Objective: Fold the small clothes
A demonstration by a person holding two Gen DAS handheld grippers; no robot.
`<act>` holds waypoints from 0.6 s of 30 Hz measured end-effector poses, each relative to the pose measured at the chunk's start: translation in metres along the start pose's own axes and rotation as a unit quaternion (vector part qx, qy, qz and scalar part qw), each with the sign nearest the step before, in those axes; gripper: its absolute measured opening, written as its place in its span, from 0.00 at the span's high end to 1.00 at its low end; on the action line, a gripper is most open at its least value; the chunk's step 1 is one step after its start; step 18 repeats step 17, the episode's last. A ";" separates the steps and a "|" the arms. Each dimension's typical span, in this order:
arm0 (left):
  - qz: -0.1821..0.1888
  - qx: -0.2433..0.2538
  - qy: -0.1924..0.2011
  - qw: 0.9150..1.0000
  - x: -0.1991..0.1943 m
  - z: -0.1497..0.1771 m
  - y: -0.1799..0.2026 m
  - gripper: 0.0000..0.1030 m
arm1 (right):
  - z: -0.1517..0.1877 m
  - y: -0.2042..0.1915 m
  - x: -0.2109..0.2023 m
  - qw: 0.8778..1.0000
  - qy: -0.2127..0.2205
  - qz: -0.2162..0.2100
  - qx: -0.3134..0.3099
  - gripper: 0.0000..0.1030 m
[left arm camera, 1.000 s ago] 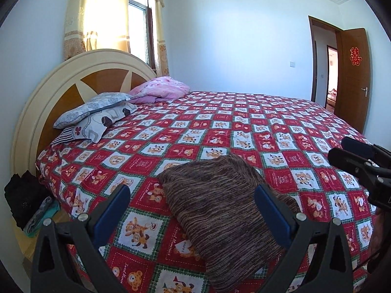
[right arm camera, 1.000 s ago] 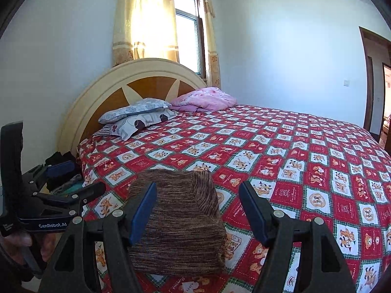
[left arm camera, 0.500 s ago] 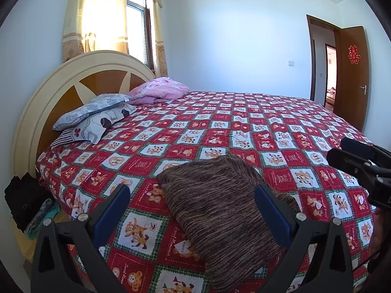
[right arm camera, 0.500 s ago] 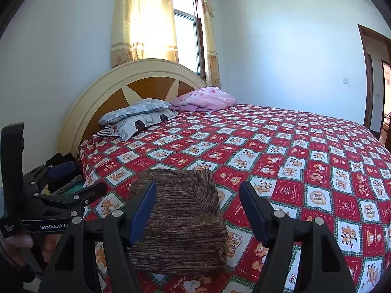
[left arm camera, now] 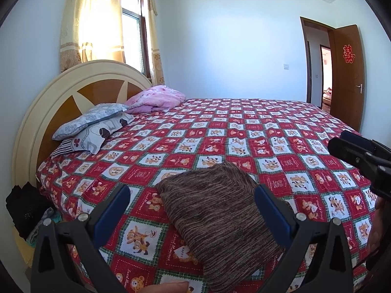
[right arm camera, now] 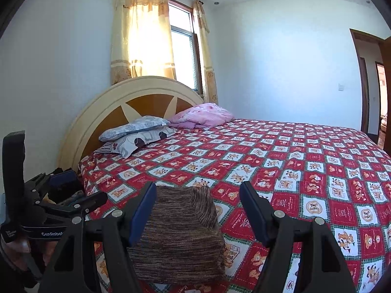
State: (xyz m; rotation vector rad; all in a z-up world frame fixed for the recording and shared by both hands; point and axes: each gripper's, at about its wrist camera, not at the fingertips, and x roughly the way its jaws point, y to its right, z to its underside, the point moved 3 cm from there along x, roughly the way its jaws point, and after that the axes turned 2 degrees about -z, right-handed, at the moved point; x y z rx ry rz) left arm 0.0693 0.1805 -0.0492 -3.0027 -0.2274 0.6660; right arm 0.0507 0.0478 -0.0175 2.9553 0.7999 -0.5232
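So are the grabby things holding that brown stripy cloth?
No, nothing is held. The left hand-held gripper and the right hand-held gripper are both open, hovering over the folded brown striped knit garment on the red patchwork bedspread.

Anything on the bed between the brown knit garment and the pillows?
Nothing: only bare red bear-print bedspread separates the brown knit garment from the pillows, clearest in the left wrist view.
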 end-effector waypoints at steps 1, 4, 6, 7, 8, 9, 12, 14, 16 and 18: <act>-0.001 -0.001 0.003 1.000 -0.001 -0.001 0.000 0.00 | 0.000 0.000 0.000 1.000 0.001 0.000 0.000 0.31; -0.001 -0.001 0.005 1.000 -0.002 -0.002 -0.001 0.00 | 0.001 -0.001 0.000 1.000 0.000 -0.002 0.000 0.30; -0.002 -0.002 0.001 1.000 0.000 -0.001 -0.001 0.00 | 0.001 -0.002 0.000 1.000 0.000 -0.005 -0.001 0.30; -0.002 -0.001 -0.001 1.000 0.001 -0.001 -0.001 0.00 | 0.002 -0.003 0.000 1.000 0.000 -0.005 -0.002 0.30; -0.003 0.000 -0.004 1.000 0.003 0.000 -0.001 0.00 | 0.002 -0.004 0.000 1.000 -0.001 -0.007 -0.004 0.30; -0.005 0.001 -0.007 1.000 0.004 0.001 -0.001 0.00 | 0.003 -0.004 0.000 1.000 -0.002 -0.008 -0.005 0.30; -0.008 -0.001 -0.015 1.000 0.008 0.003 -0.002 0.00 | 0.004 -0.006 0.000 1.000 -0.004 -0.011 -0.008 0.30; -0.009 -0.002 -0.014 1.000 0.008 0.004 -0.003 0.00 | 0.006 -0.008 0.001 1.000 -0.007 -0.015 -0.009 0.30; -0.010 -0.002 -0.015 1.000 0.009 0.006 -0.004 0.00 | 0.008 -0.008 0.002 1.000 -0.010 -0.016 -0.010 0.30; -0.008 -0.004 -0.018 1.000 0.009 0.006 -0.005 0.00 | 0.008 -0.008 0.003 1.000 -0.011 -0.017 -0.009 0.30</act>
